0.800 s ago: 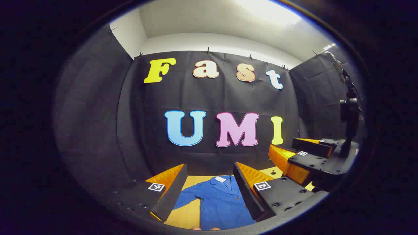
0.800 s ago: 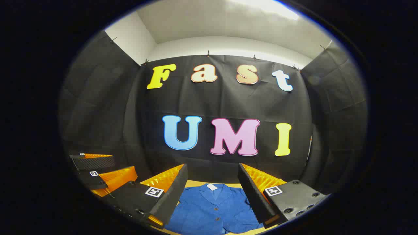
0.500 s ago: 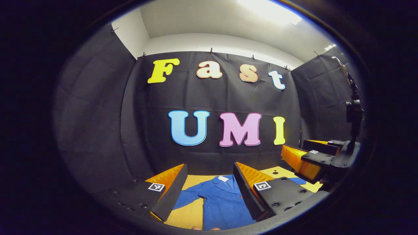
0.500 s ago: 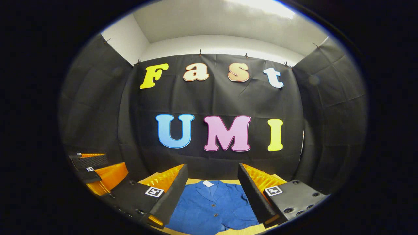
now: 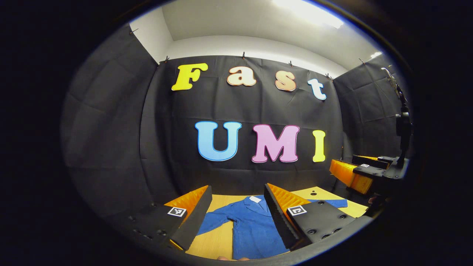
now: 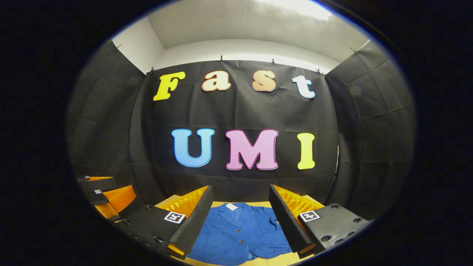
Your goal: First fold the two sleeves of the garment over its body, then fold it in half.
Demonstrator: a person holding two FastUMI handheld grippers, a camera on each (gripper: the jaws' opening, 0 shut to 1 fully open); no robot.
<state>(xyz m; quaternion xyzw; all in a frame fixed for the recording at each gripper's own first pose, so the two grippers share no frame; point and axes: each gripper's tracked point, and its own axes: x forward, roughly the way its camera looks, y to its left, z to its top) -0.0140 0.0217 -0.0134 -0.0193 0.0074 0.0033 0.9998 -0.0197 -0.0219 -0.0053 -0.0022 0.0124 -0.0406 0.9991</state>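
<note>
Both grippers — left gripper (image 5: pixel 236 210), right gripper (image 6: pixel 240 212) — hover jaws wide above the blue jacket (image 6: pixel 240 236), its collar label (image 6: pixel 231 207) unreadable — a sleeve (image 5: pixel 218 218) spread left.

Both gripper views look level at the booth's back wall, sharing the blue garment (image 5: pixel 251 225) (image 6: pixel 240 232) (spread below).

From my left claw (image 5: pixel 236 210), the blue jacket (image 5: pixel 251 229) runs off the lower edge, hem out of sight, and my right-hand finger (image 5: pixel 282 218) covers one shoulder. Beside the jacket, the far sleeve end (image 5: pixel 334 203) pokes out past that finger. From my right claw (image 6: pixel 240 218), both fingers mask the jacket's sleeves and the worktop (image 6: pixel 221 204) around it.
</note>
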